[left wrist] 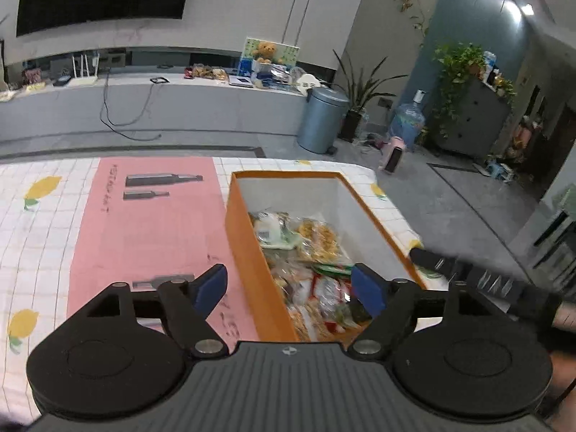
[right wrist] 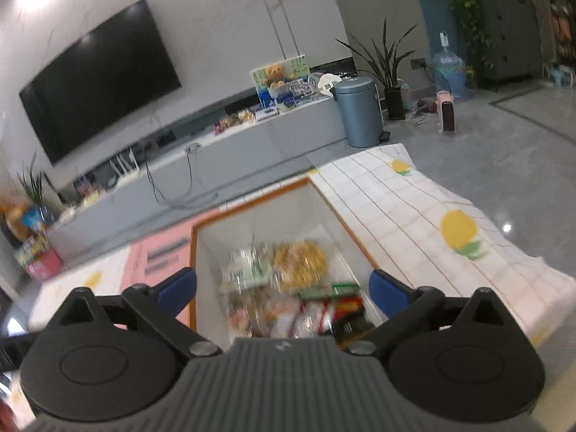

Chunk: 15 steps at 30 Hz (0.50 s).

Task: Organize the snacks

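Left wrist view
Left gripper (left wrist: 289, 288): jaws spread wide, holding nothing, above the box's near left wall.
Orange box (left wrist: 248, 252): on the lemon-print tablecloth (left wrist: 43, 223), beside the pink mat (left wrist: 151, 230).
Snack packets (left wrist: 313, 266): heaped inside the box.

Right wrist view
Right gripper (right wrist: 282, 289): jaws wide apart, empty, over the box (right wrist: 252, 205).
Snack packets (right wrist: 288, 284): blurred, filling the box's near half.

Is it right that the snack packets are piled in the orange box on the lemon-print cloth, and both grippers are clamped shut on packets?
Not quite. The snack packets do lie in the orange box on the lemon-print cloth, but each wrist view shows the left gripper and right gripper wide open, holding nothing.
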Each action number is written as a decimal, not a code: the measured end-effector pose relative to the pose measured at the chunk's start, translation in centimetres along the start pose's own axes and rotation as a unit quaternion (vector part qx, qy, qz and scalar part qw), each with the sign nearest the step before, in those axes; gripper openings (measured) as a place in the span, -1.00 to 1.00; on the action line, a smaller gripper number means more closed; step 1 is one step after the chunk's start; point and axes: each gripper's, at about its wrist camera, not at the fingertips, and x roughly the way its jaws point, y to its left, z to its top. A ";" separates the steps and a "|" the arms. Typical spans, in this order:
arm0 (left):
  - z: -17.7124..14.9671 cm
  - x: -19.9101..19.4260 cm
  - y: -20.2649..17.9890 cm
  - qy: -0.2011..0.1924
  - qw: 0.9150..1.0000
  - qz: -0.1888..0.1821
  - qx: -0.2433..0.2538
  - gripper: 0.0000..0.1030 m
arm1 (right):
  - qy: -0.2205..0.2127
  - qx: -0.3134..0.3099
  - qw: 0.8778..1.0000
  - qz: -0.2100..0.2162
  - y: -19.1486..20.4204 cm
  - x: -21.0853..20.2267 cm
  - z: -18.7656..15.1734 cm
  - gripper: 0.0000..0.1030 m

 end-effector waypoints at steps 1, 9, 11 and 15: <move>-0.1 -0.7 -0.1 0.001 1.000 -0.003 0.001 0.83 | 0.005 -0.007 1.000 -0.004 0.4 -0.8 -0.7 0.93; -2.8 -4.2 -1.9 -0.014 0.998 0.031 0.052 0.83 | 0.050 -0.060 0.997 -0.006 4.3 -6.8 -5.5 0.94; -3.4 -4.6 -2.7 -0.009 0.997 0.053 0.062 0.76 | 0.049 -0.064 0.997 -0.006 5.2 -7.8 -5.9 0.94; -3.9 -5.3 -4.0 -0.018 0.994 0.080 0.066 0.67 | 0.044 -0.070 0.997 0.000 6.4 -9.3 -5.8 0.94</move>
